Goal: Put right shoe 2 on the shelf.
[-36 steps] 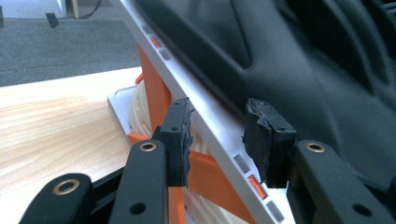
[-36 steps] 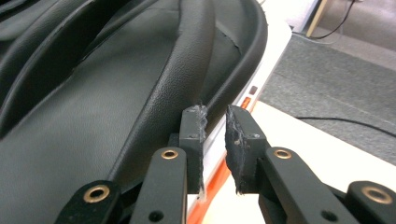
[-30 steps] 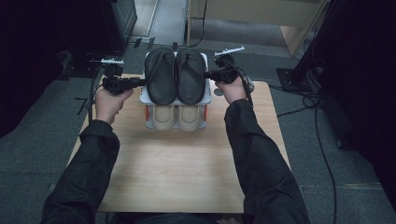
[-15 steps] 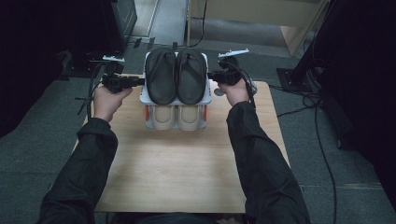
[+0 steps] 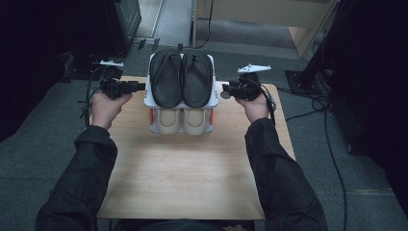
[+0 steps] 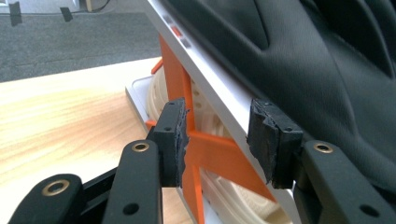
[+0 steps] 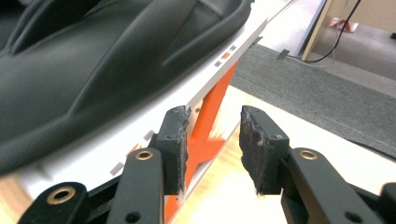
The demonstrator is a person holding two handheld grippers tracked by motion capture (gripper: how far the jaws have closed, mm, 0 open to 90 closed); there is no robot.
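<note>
Beside the shoe rack (image 5: 152, 98), both grippers (image 5: 140, 87) (image 5: 224, 91), just opening, hold nothing; back them straight off its sides.

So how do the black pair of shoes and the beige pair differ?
The black pair lies on the rack's upper white shelf; the beige pair sits on the lower level. The black pair shows fully from above; the beige pair shows just one end. Both pairs lie side by side.
</note>
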